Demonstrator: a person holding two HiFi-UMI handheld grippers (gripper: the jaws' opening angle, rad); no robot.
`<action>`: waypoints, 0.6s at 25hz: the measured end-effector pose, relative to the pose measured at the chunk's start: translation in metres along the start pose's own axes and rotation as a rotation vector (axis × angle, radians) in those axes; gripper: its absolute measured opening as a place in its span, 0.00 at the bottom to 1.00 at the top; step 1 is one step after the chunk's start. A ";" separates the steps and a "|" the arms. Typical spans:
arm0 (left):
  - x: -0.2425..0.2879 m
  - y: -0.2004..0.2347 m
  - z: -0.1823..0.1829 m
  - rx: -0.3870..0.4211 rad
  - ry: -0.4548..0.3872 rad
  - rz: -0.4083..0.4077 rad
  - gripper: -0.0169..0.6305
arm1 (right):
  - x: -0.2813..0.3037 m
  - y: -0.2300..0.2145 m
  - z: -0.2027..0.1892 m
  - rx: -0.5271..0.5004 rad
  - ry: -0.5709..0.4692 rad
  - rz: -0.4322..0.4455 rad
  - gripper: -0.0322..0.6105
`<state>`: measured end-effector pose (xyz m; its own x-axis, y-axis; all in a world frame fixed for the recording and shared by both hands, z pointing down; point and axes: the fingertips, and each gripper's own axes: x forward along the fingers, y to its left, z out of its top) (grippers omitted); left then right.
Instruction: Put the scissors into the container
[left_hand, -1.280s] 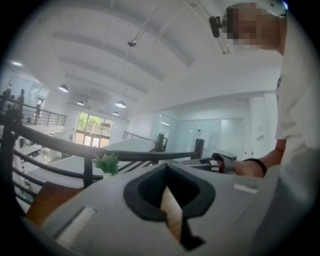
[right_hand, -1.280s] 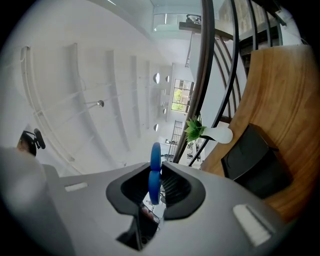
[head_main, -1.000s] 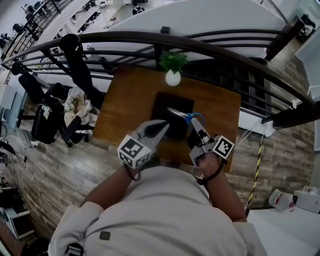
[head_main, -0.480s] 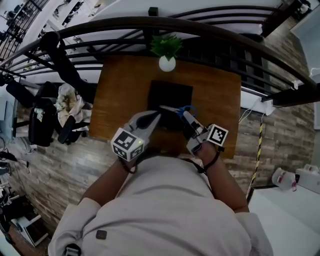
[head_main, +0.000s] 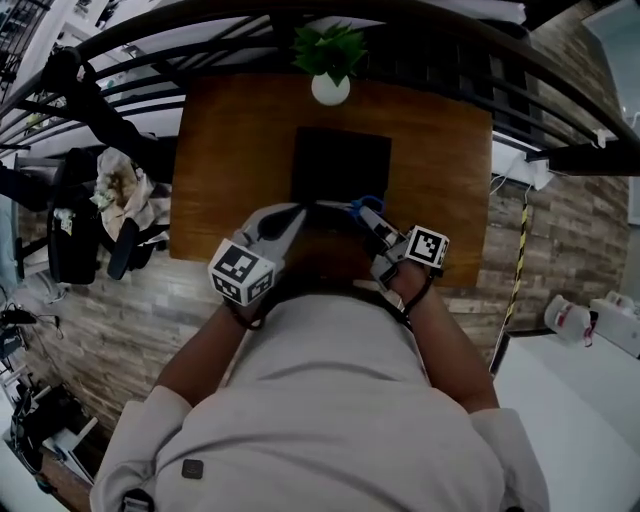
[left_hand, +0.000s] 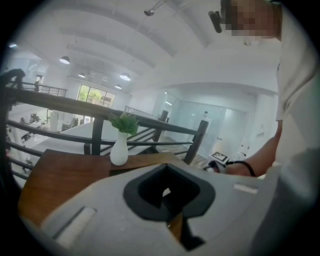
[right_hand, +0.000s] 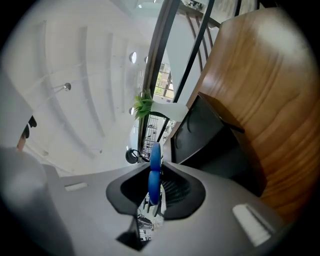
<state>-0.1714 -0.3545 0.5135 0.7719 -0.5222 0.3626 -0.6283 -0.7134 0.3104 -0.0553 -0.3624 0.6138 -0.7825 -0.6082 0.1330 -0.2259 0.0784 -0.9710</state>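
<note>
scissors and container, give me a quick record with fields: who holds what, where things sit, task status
scissors: blue handles clamped in the right gripper, blades pointing toward the left gripper
left gripper: jaws together, nothing between them
container: black, open-topped, on the wooden table
scissors vs container: at its near edge in the head view, held, not yet inside
also on table: white vase with green plant, at the far edge

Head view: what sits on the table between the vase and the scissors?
The black container lies between the vase and the scissors; the head view shows it.
</note>
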 end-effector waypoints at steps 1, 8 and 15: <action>0.002 0.004 -0.005 -0.004 0.010 -0.002 0.03 | 0.002 -0.005 0.000 0.003 0.000 -0.010 0.14; 0.025 0.026 -0.045 -0.005 0.079 -0.020 0.03 | 0.010 -0.055 0.003 0.064 -0.007 -0.140 0.14; 0.049 0.047 -0.078 -0.035 0.129 -0.032 0.03 | 0.026 -0.086 -0.001 0.072 0.005 -0.235 0.14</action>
<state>-0.1705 -0.3766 0.6146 0.7746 -0.4332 0.4608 -0.6079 -0.7110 0.3534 -0.0563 -0.3841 0.7012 -0.7163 -0.5991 0.3578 -0.3602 -0.1218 -0.9249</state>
